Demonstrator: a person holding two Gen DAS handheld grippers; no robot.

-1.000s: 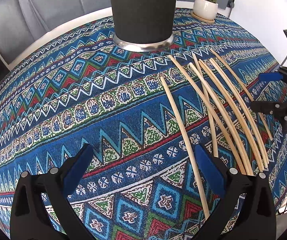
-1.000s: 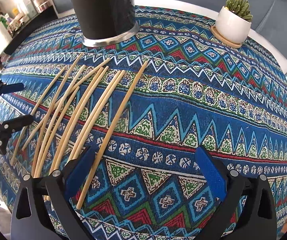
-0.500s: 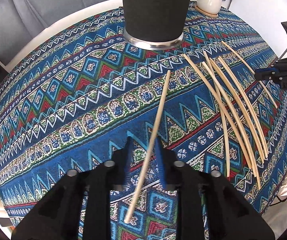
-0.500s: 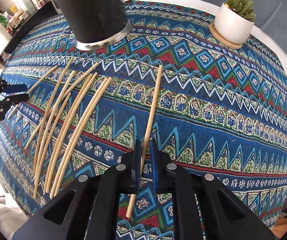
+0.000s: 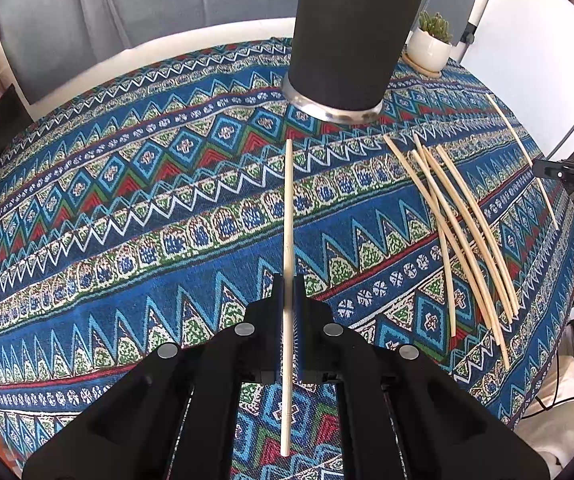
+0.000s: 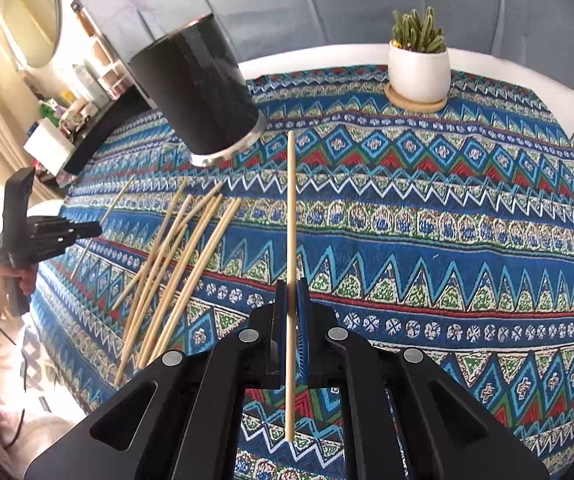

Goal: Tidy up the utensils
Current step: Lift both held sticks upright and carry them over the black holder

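My left gripper (image 5: 288, 280) is shut on a pale wooden chopstick (image 5: 288, 216), held above the patterned tablecloth and pointing at the tall black cup (image 5: 351, 36). My right gripper (image 6: 291, 284) is shut on another chopstick (image 6: 291, 208), also lifted, its tip near the black cup (image 6: 199, 88). Several more chopsticks lie loose on the cloth, to the right in the left wrist view (image 5: 463, 232) and to the left in the right wrist view (image 6: 175, 264). Each gripper shows at the other view's edge, the right one (image 5: 567, 174) and the left one (image 6: 67, 232).
A small cactus in a white pot (image 6: 419, 68) stands on a wooden coaster at the table's far right side; it also shows in the left wrist view (image 5: 431, 48). The round table's edge (image 5: 167, 46) runs behind the cup, with a grey sofa beyond.
Both grippers closed on a chopstick each and lifted them off the cloth. Both views rose and pulled back, so the cup now shows in full.
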